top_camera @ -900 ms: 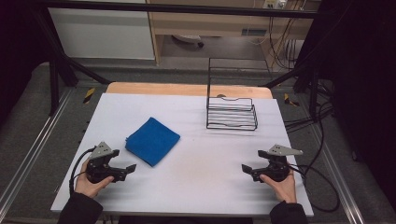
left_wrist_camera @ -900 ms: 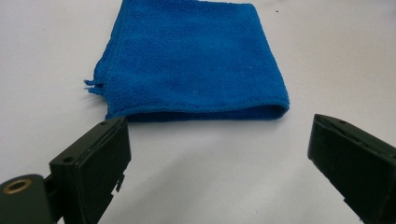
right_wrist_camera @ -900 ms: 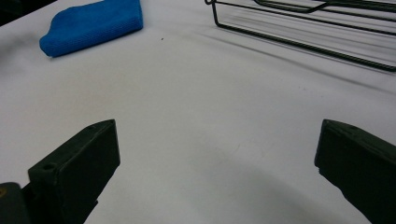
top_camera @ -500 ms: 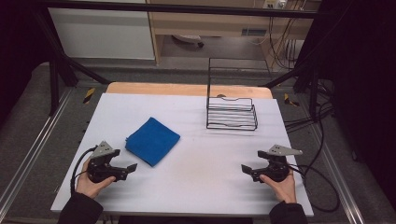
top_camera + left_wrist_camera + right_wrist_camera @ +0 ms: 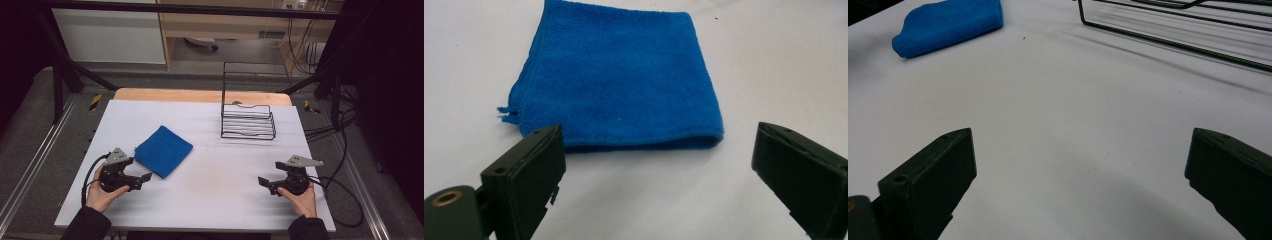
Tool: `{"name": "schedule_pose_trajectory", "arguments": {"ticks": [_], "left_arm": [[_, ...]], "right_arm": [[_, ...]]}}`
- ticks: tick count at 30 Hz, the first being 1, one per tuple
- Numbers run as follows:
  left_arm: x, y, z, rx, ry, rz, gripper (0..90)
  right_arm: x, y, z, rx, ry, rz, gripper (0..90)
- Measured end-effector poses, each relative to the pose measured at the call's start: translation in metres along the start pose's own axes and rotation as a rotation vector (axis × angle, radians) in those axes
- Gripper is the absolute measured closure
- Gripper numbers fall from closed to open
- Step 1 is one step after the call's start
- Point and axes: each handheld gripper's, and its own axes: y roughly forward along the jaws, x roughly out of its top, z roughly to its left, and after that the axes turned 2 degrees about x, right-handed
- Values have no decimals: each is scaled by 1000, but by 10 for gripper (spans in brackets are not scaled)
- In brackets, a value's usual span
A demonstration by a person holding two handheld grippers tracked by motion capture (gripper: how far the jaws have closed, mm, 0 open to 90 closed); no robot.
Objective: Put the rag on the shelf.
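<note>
A folded blue cloth (image 5: 163,150) lies flat on the white table, left of centre. My left gripper (image 5: 145,177) rests on the table just in front of the cloth's near corner, jaws wide open and empty. In the left gripper view the cloth (image 5: 616,75) lies just beyond the open jaws, its folded edge facing them. My right gripper (image 5: 262,182) sits near the table's front right, also open and empty. Far off at the upper left of the right gripper view is the cloth (image 5: 948,25).
A black wire rack (image 5: 248,120) stands at the back right of the white table (image 5: 215,190); its lower wires (image 5: 1168,40) cross the top of the right gripper view. Cables trail off the table's right side. A wooden strip (image 5: 200,95) runs along the far edge.
The left gripper has edged slightly toward the cloth's near corner. The right gripper stays where it was.
</note>
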Motion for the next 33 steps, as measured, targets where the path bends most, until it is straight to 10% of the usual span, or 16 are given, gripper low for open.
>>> {"name": "schedule_pose_trajectory", "arguments": {"ticks": [19, 33], "left_arm": [[39, 25, -25, 14, 41, 46, 143], [33, 58, -38, 25, 69, 131, 420]], "right_arm": [[0, 1, 1, 0, -8, 9, 6], [0, 3, 1, 4, -8, 19, 6]]}}
